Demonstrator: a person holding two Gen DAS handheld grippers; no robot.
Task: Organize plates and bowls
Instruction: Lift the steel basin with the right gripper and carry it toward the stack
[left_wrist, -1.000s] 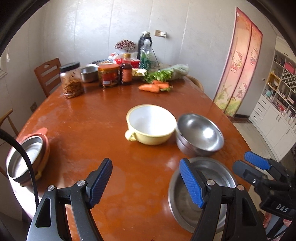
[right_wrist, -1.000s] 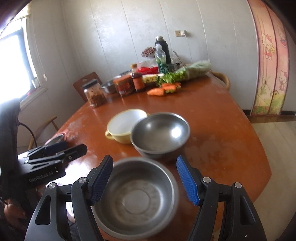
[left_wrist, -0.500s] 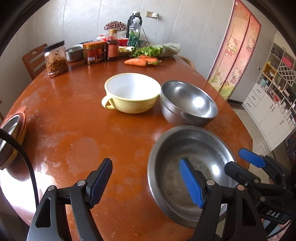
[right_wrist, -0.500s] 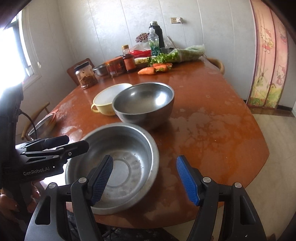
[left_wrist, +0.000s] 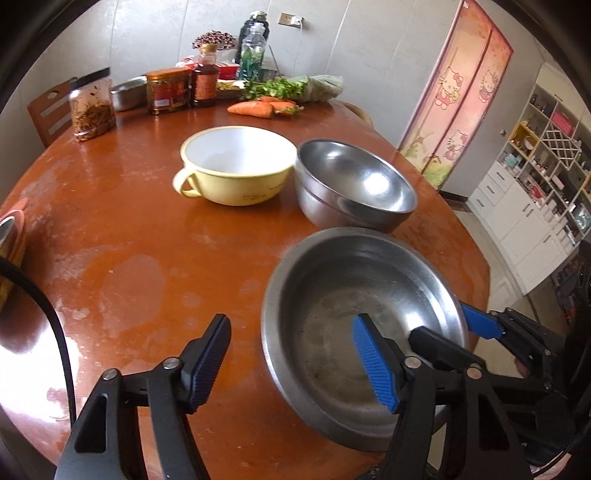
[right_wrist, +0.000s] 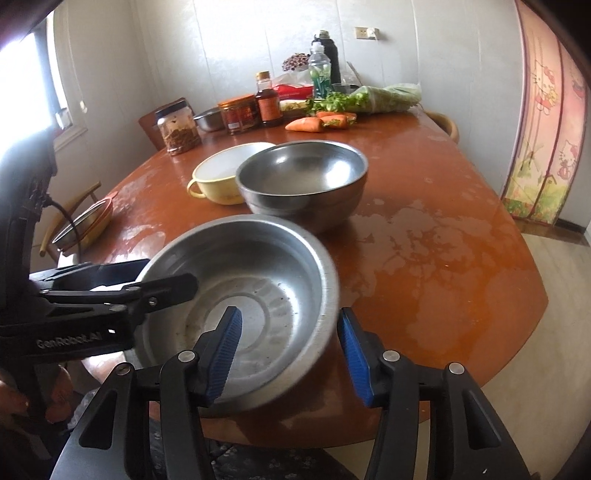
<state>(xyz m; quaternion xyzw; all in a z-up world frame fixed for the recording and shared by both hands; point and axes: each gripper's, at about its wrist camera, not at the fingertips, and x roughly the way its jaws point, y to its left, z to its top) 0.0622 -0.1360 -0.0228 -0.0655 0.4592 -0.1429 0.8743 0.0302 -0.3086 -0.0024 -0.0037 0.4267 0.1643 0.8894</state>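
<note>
Grippers straddle the shallow steel basin (left_wrist: 364, 325) at the table (left_wrist: 129, 229) edge: right gripper (right_wrist: 290, 349) spread around its near rim, left gripper (left_wrist: 291, 356) open across its left rim. Beyond the basin sit a steel bowl (right_wrist: 301, 181) and yellow bowl (left_wrist: 236, 164).

Silver steel basin (left_wrist: 364, 325) lower right, silver deep bowl (left_wrist: 354, 184), pale yellow bowl (left_wrist: 236, 166) white inside, reddish-brown table (left_wrist: 122, 236) with pale blotches, orange carrots (left_wrist: 255, 108), pink cartoon-cat curtain (left_wrist: 458, 92), blue ribbed gripper pads (right_wrist: 225, 350).
</note>
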